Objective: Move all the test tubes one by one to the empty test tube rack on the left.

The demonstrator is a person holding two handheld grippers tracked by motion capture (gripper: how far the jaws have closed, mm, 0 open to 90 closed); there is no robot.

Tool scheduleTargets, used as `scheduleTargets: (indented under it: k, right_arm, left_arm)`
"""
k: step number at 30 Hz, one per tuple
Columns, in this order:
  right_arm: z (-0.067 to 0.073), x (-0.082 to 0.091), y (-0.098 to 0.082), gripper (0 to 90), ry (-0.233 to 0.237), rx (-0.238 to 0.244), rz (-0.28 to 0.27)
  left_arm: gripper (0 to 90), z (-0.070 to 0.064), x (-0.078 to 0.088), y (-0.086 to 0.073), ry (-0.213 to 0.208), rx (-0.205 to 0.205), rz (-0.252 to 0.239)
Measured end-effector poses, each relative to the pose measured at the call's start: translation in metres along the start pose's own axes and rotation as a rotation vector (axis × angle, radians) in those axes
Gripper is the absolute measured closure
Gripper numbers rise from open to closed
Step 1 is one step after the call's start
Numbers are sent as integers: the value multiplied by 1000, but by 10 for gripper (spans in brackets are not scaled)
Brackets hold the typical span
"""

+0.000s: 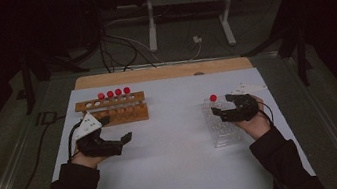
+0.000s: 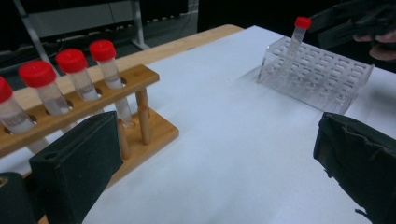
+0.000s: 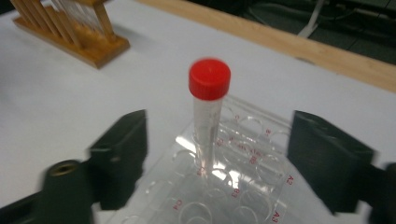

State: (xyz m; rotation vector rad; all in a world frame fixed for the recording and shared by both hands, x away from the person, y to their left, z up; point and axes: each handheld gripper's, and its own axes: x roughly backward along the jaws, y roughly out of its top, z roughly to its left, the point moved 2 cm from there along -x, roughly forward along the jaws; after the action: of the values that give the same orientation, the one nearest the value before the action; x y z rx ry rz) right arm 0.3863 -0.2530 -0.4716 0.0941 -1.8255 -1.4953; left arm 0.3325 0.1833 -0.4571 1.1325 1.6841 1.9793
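Observation:
A wooden rack point(image 1: 131, 112) point(image 2: 154, 130) point(image 3: 70, 37) at the left of the white sheet holds several red-capped tubes point(image 1: 113, 93) point(image 2: 70, 70). My left gripper point(image 1: 117, 128) point(image 2: 219, 163) is just in front of this rack, open, with nothing between its jaws. On the right, a clear plastic rack point(image 1: 225, 129) point(image 2: 322, 77) point(image 3: 252, 186) holds one upright red-capped tube point(image 1: 213, 99) point(image 2: 299, 30) point(image 3: 209, 107) at its far end. My right gripper point(image 1: 222, 105) point(image 3: 224, 154) is open, with a jaw on each side of that tube and visible gaps between the pads and the tube.
The white sheet point(image 1: 175, 154) covers the table, and a wooden strip point(image 1: 163, 71) runs along its far edge. Beyond it, cables point(image 1: 119, 51) and a metal stand's legs point(image 1: 152, 31) are on the dark floor. A wide bare stretch of sheet separates the two racks.

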Motion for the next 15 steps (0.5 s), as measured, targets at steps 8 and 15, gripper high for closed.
scheduleTargets:
  k: [8,15]
  right_arm:
    - [-5,-16,-2,496,39,4,52]
    - [-4,-25,0,652,52,37,74]
  left_arm:
    - [18,-1,-3,-6,-3,-6,15]
    - [18,1,-3,-8,-9,-3,16]
